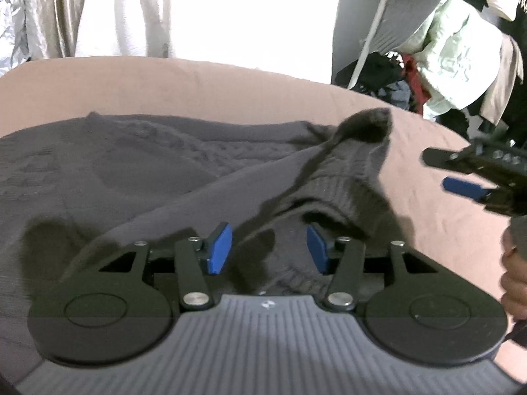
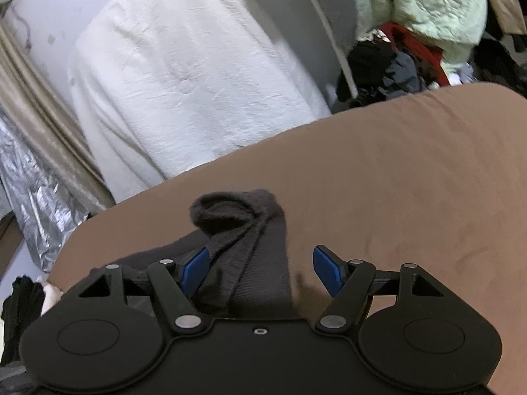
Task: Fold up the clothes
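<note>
- Lying spread across the pink-brown bed cover (image 1: 230, 79), the dark grey sweater (image 1: 115, 171) filled the left wrist view, cable-knit front and all; the right wrist view caught only its sleeve (image 2: 243, 247) with the cuff curled over.
- Only the left wrist view showed the other tool: the right gripper (image 1: 461, 177) hung beyond the sweater's sleeve end, over bare cover, with part of a hand (image 1: 513, 276) beneath it.
- Only the right wrist view showed the white quilted bedding (image 2: 184, 75) and silver foil sheet (image 2: 36, 204) past the bed's edge; both views caught the heap of clothes (image 2: 402, 62).
- The left gripper (image 1: 268, 250) stood released, blue pads wide apart, grasping nothing, with sweater fabric lying between and under them.
- The right gripper (image 2: 262, 271) was likewise spread and empty; the sleeve ran up between its pads, close to the left-hand one, apparently ungripped.
</note>
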Demonstrator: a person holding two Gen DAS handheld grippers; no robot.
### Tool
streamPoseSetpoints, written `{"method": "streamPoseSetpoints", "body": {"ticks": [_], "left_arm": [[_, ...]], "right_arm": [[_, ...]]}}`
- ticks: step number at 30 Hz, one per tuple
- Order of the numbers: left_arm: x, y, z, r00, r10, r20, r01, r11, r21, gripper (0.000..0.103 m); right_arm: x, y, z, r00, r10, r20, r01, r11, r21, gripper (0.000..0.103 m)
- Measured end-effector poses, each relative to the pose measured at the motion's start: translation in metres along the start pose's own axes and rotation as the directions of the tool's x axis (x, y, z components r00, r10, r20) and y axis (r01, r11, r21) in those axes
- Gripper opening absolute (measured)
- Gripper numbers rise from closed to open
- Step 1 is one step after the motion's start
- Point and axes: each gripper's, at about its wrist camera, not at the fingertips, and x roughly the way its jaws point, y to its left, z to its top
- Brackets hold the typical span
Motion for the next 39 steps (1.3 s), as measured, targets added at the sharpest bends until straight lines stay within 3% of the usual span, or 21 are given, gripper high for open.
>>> {"method": "streamPoseSetpoints", "body": {"ticks": [8,14,17,22,25,27,29,33,34,35,36,37,38,39], "left_arm": [[0.022,-0.013,-0.002,1.000,-0.019,-0.014,0.019,1.000,0.006,0.052],[0.026,-0.011,0.000,0.999,0.034,-0.040,-0.033,0.999,0.041,0.052],[0.019,-0.011,0.008,0.999,0.002,-0.038,0.000,0.998,0.059,0.052],[0.018,-0.021,0.021,0.999,-0.025,-0.035,0.030,0.986,0.165,0.065],[0.026,-0.026,0.026,0.998,-0.039,-0.055,0.050,0.979,0.200,0.066],[0.033,-0.031,0.030,0.995,-0.073,-0.061,0.084,0.974,0.212,0.066],[0.038,-0.039,0.034,0.992,-0.107,-0.061,0.119,0.962,0.244,0.074],[0.069,-0.056,0.033,0.973,-0.152,-0.175,0.202,0.924,0.324,0.099],[0.084,-0.057,0.035,0.961,-0.169,-0.220,0.235,0.918,0.320,0.099],[0.095,-0.055,0.038,0.967,-0.135,-0.215,0.198,0.931,0.307,0.096],[0.100,-0.050,0.044,0.971,-0.119,-0.208,0.176,0.943,0.281,0.070],[0.104,-0.045,0.050,0.974,-0.103,-0.202,0.154,0.955,0.255,0.014],[0.108,-0.039,0.056,0.976,-0.091,-0.197,0.135,0.965,0.224,0.015],[0.102,-0.028,0.064,0.973,-0.132,-0.191,0.159,0.978,0.137,0.015]], "right_arm": [[0.011,0.007,-0.005,0.999,-0.007,-0.040,0.004,0.997,-0.075,0.075],[-0.004,-0.011,0.001,0.989,0.140,-0.052,-0.141,0.990,-0.028,0.075],[-0.012,-0.022,0.004,0.976,0.212,-0.054,-0.212,0.977,0.001,0.075],[-0.034,-0.077,0.007,0.965,0.261,0.022,-0.260,0.945,0.199,0.075],[-0.032,-0.102,0.004,0.966,0.259,0.018,-0.254,0.924,0.285,0.075],[-0.023,-0.106,-0.002,0.972,0.234,-0.031,-0.216,0.935,0.282,0.075],[-0.016,-0.107,-0.009,0.985,0.162,-0.058,-0.138,0.947,0.292,0.075],[0.000,-0.100,-0.010,0.974,0.216,-0.063,-0.181,0.918,0.354,0.075],[0.003,-0.095,-0.012,0.971,0.228,-0.072,-0.190,0.919,0.345,0.075],[0.007,-0.090,-0.013,0.968,0.237,-0.084,-0.197,0.922,0.333,0.075],[0.009,-0.084,-0.016,0.968,0.230,-0.101,-0.190,0.932,0.308,0.075],[0.012,-0.079,-0.018,0.968,0.218,-0.121,-0.177,0.943,0.282,0.075],[0.015,-0.073,-0.021,0.969,0.205,-0.141,-0.164,0.952,0.256,0.075],[0.017,-0.069,-0.023,0.968,0.193,-0.158,-0.154,0.960,0.233,0.075]]}}
